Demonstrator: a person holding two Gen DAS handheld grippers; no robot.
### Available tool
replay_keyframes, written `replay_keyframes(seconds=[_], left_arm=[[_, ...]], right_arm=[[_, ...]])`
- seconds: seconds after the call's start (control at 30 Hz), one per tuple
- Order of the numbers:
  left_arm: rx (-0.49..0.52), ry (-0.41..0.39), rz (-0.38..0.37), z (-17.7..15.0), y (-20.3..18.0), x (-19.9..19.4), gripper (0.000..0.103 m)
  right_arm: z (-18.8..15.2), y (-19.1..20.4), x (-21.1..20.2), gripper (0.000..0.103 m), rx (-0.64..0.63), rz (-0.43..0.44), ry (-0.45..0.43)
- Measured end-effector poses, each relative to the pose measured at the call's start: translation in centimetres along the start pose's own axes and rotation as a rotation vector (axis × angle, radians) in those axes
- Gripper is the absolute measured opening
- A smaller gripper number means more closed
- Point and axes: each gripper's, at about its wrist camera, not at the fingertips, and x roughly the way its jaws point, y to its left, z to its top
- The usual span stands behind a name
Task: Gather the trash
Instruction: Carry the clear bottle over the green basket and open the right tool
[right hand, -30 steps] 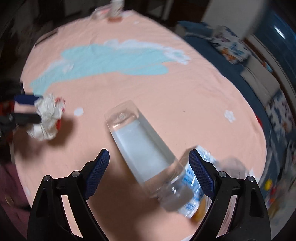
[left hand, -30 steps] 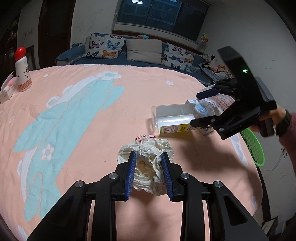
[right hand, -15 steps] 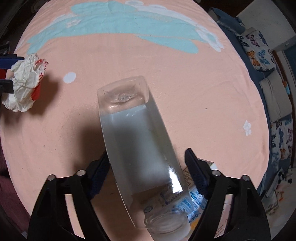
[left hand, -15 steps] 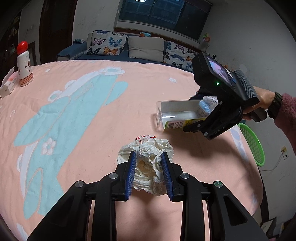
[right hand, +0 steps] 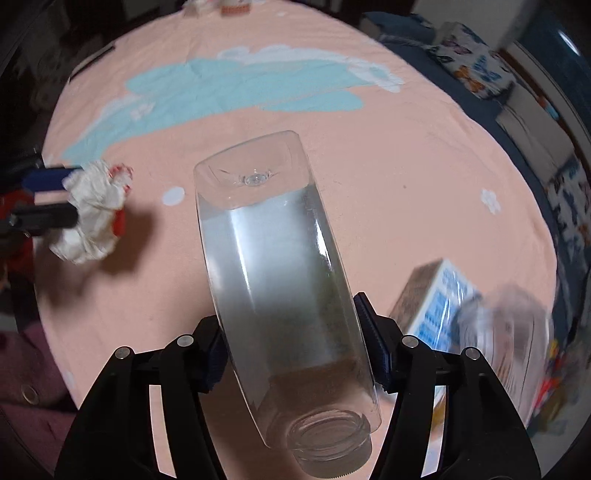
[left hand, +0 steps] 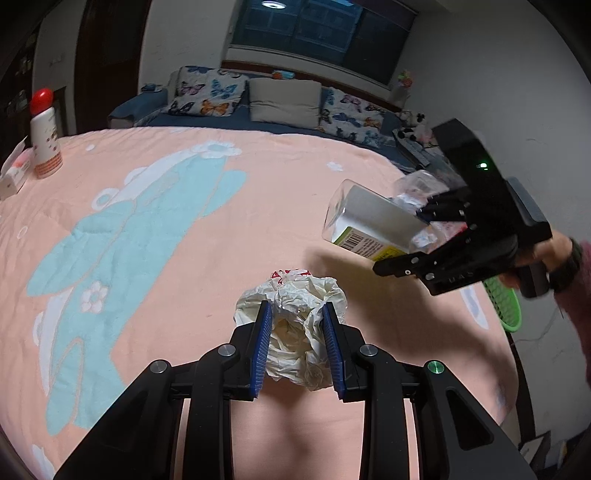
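Your right gripper had just closed on the clear bottle — its long axis ran straight out ahead; your left gripper gripped the crumpled paper.

Clear bottle clamped between jaws, pink bedspread

A peach bedspread with a light-blue cartoon print covers the bed. A white bottle with a red cap stands upright at its far left edge. Beyond lie 2 butterfly-print pillows flanking a plain beige cushion, under a dark window.
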Motion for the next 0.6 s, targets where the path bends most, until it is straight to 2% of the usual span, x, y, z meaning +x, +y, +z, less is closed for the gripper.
replay_keyframes(seconds=[0.13, 0.23, 0.37, 0.5, 0.6], left_arm=[[0.044, -0.006, -0.046, 0.5, -2.1, 0.2, 0.027], [0.079, 0.003, -0.086, 1.0, -4.4, 0.8, 0.027], [0.141, 0.011, -0.152, 2.0, -8.3, 1.7, 0.027], [0.191, 0.023, -0.215, 2.9, -12.2, 2.9, 0.027], [0.229, 0.04, -0.265, 3.8, -15.5, 4.3, 0.027]], right_arm=[[-3.7, -0.5, -3.3, 0.061, 0.167, 0.03, -0.093], [-6.5, -0.7, -5.6, 0.061, 0.239, 0.009, -0.144], [-11.9, -2.4, -8.7, 0.061, 0.383, -0.024, -0.191], [-17.8, -6.2, -11.5, 0.061, 0.535, -0.093, -0.203], [-23.0, -9.7, -12.9, 0.061, 0.642, -0.184, -0.189]])
